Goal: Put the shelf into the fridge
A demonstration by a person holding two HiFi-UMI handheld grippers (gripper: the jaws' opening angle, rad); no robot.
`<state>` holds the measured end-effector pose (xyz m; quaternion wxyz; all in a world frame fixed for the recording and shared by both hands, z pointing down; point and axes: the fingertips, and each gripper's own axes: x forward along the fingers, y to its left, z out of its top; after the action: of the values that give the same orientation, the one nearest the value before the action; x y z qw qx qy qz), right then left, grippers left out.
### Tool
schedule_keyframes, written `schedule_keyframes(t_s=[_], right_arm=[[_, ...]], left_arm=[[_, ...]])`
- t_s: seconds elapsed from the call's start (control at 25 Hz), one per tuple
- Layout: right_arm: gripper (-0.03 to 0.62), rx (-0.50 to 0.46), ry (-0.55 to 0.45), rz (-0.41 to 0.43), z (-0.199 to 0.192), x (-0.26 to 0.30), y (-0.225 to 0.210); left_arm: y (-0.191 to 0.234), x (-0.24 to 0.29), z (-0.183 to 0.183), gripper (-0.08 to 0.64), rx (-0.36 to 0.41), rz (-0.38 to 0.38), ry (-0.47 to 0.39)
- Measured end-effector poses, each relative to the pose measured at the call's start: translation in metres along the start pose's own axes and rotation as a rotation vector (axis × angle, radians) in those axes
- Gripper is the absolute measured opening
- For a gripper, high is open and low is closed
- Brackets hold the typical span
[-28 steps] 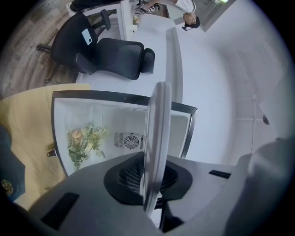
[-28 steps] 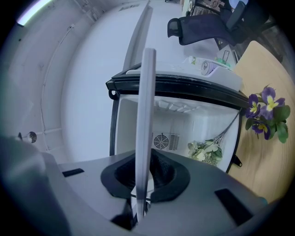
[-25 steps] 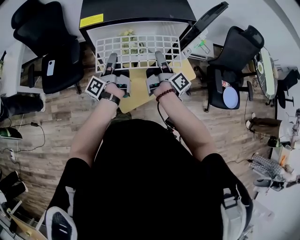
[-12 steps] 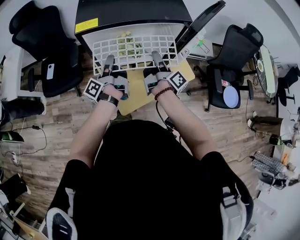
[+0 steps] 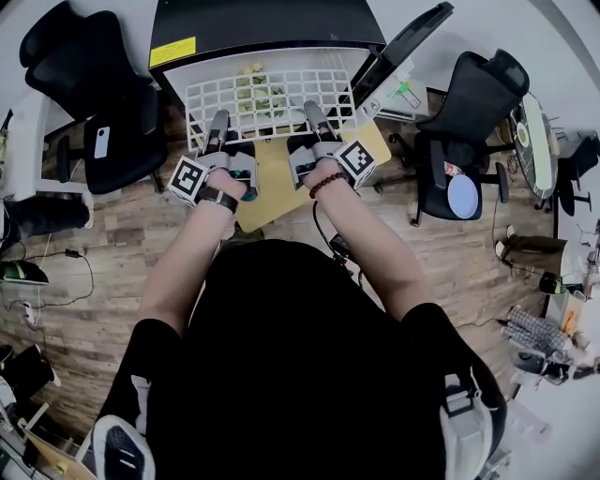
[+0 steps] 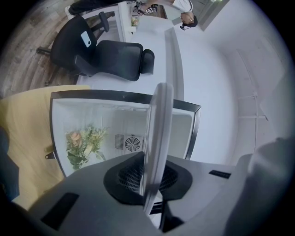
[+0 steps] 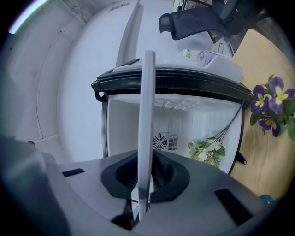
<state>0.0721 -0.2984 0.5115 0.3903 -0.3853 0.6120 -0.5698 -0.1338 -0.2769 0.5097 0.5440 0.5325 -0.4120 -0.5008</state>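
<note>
So, the white wire-grid shelf (image 5: 277,95) sits level at the open front of the black mini fridge (image 5: 267,22). The left gripper (image 5: 218,121) and right gripper (image 5: 312,112) are each clamped on its near edge. A pale flower bunch (image 6: 83,145) lies inside the fridge.

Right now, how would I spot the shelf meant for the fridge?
Find the black fridge with its door open, at the top of the head view. At its open front, the left gripper and the right gripper hold the shelf by its near edge. It is the only flat white wire grid of square holes there, with flowers showing through it.
</note>
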Motion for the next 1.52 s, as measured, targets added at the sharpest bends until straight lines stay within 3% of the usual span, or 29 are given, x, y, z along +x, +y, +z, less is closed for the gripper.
schedule_keyframes(t_s=[0.16, 0.52, 0.64, 1.04, 1.52], right_arm=[[0.041, 0.011, -0.004, -0.005, 0.001, 0.001, 0.000], [0.041, 0.003, 0.002, -0.018, 0.003, 0.009, -0.006], [0.041, 0.013, -0.001, -0.022, 0.004, 0.010, -0.006], [0.041, 0.008, -0.003, -0.026, 0.009, 0.024, -0.002], [0.041, 0.008, -0.019, -0.053, 0.012, 0.034, -0.002]], left_arm=[[0.006, -0.003, 0.001, 0.037, 0.034, 0.013, 0.007], [0.008, 0.006, 0.005, 0.038, 0.028, 0.015, -0.011], [0.015, 0.006, 0.009, 0.038, 0.066, 0.016, -0.002], [0.000, 0.021, 0.004, 0.037, 0.019, -0.004, -0.008], [0.013, 0.030, 0.015, 0.038, 0.076, 0.024, 0.015]])
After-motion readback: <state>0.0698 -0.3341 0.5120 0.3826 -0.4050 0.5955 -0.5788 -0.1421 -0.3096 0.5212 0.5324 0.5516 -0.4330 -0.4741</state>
